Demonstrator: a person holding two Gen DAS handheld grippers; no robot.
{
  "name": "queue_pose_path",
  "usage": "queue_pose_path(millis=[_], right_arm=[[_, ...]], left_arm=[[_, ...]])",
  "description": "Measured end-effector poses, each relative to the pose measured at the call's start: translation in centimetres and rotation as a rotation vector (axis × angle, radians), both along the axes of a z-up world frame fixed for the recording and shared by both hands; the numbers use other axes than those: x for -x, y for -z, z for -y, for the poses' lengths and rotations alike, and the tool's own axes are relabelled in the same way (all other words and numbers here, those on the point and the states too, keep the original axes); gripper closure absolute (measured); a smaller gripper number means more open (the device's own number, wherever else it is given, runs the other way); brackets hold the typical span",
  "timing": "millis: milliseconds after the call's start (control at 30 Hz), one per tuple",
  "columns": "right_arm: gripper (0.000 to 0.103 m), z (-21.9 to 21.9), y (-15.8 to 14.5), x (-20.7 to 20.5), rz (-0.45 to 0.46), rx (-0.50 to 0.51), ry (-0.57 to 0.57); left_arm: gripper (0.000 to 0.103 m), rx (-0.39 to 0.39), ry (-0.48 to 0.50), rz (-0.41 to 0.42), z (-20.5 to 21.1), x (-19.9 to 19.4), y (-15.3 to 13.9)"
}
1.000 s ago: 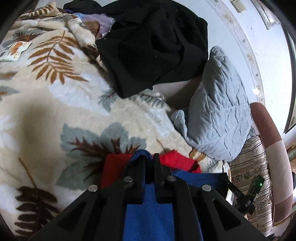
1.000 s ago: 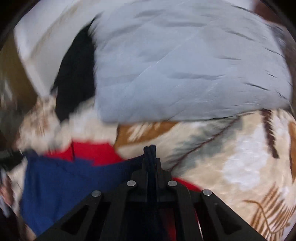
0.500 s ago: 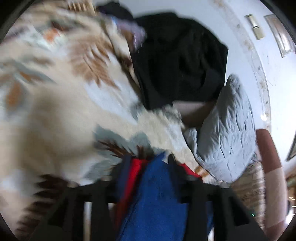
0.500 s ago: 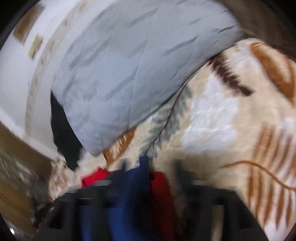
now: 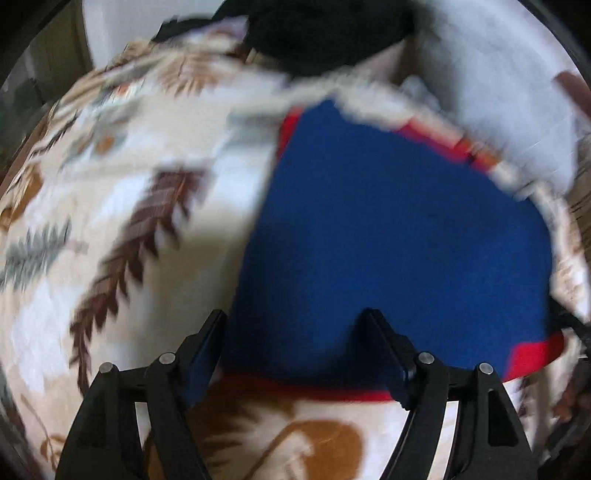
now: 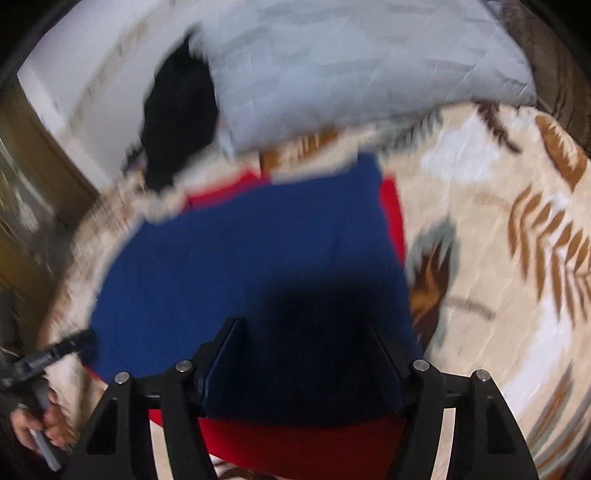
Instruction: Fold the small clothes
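A blue knit garment with red trim lies flat and folded over on the leaf-patterned blanket. It also shows in the right wrist view. My left gripper is open and empty, raised over the garment's near left edge. My right gripper is open and empty, raised over the garment's near right part. Both views are blurred by motion.
A grey quilted pillow lies past the garment, also seen in the left wrist view. A black garment is heaped at the back, also in the right wrist view. The other hand-held gripper shows at the left.
Both grippers were shut on the garment's edge a second ago. They have let go, opened wide and pulled up and back. The garment now lies flat on the blanket.
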State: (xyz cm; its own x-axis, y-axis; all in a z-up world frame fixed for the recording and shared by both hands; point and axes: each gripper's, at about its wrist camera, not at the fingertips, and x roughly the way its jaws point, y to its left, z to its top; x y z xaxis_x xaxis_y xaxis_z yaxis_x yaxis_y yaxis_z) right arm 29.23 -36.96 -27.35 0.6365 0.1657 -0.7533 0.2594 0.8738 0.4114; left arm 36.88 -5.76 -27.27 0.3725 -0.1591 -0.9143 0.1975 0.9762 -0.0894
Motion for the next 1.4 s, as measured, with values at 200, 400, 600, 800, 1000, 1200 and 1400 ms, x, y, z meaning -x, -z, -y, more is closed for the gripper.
queue_pose_path(millis=[200, 400, 600, 800, 1000, 1200, 1400], right_arm=[[0.033, 0.0, -1.9, 3.5, 0.031, -0.025, 0.021], [0.032, -0.4, -8.7, 8.8, 0.174, 0.024, 0.036], [0.032, -2.1, -14.8, 12.8, 0.272, 0.068, -0.005], [0.032, -3.2, -16.3, 12.7, 0.294, 0.053, -0.038], [0.032, -5.3, -15.0, 15.9, 0.345, 0.062, -0.047], [0.032, -7.5, -13.0, 14.3, 0.285, 0.162, -0.053], [0.032, -7.2, -9.5, 8.0, 0.179, 0.149, -0.060]], left_arm=[[0.025, 0.030, -0.051, 0.115, -3.1, 5.0, -4.9], [0.024, -0.005, -0.086, 0.237, -5.1, 11.4, -10.6], [0.016, -0.041, -0.099, 0.332, -4.4, 13.8, -15.7], [0.009, -0.098, -0.174, 0.386, -4.5, 13.6, -16.9], [0.009, -0.180, -0.180, 0.483, -3.7, 15.8, -14.8], [0.009, -0.093, -0.086, 0.362, -1.3, 11.9, -12.8], [0.009, -0.082, -0.084, 0.237, 1.0, 6.0, -7.8]])
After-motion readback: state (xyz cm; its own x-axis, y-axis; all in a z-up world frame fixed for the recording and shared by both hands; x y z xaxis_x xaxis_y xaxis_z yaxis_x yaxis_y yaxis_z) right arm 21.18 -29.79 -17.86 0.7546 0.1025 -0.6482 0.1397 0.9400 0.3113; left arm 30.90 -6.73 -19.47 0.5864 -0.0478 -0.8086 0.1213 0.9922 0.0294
